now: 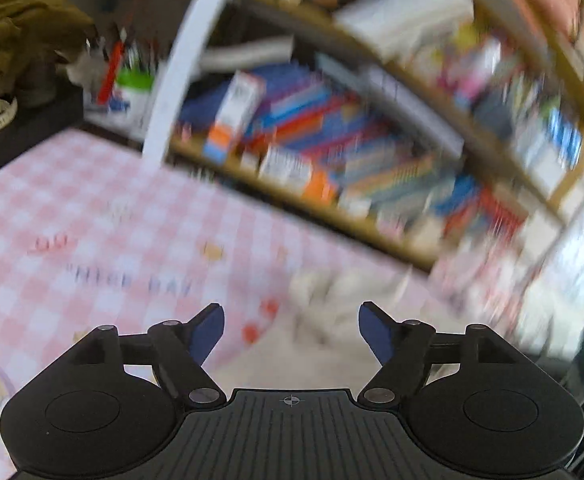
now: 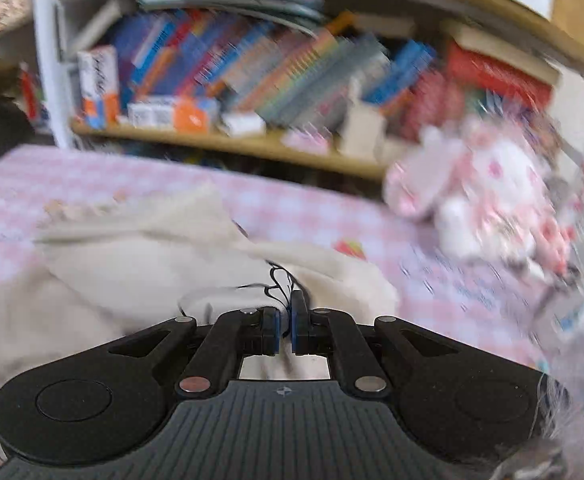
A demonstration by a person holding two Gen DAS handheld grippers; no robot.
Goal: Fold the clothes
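Up close, the right gripper is pinched nearly shut, and a scrap of cream fabric with loose black threads shows at its fingertips; it appears to be clamped on an edge of the cream garment, though blur leaves the exact hold uncertain. That garment lies rumpled on a bed covered by a pink checked sheet, just ahead of the right gripper and spreading to its left. The left gripper stands wide, its blue pads well apart with nothing between them; in its view a pale heap of the same cloth sits on the sheet just beyond its fingertips. No earlier moment can be judged from these views.

Judging by this, the folding is at an early stage: one edge is in hand and the cloth is not yet laid flat. The next move seems to call for the empty left gripper to close on a second edge or corner, so both can draw the garment out smooth.

Farther right, a pink-and-white plush toy rests on the sheet. Behind the bed, a wooden bookshelf crammed with colourful books fills the background, and an olive-green cloth is bunched at the far left of the left wrist view.
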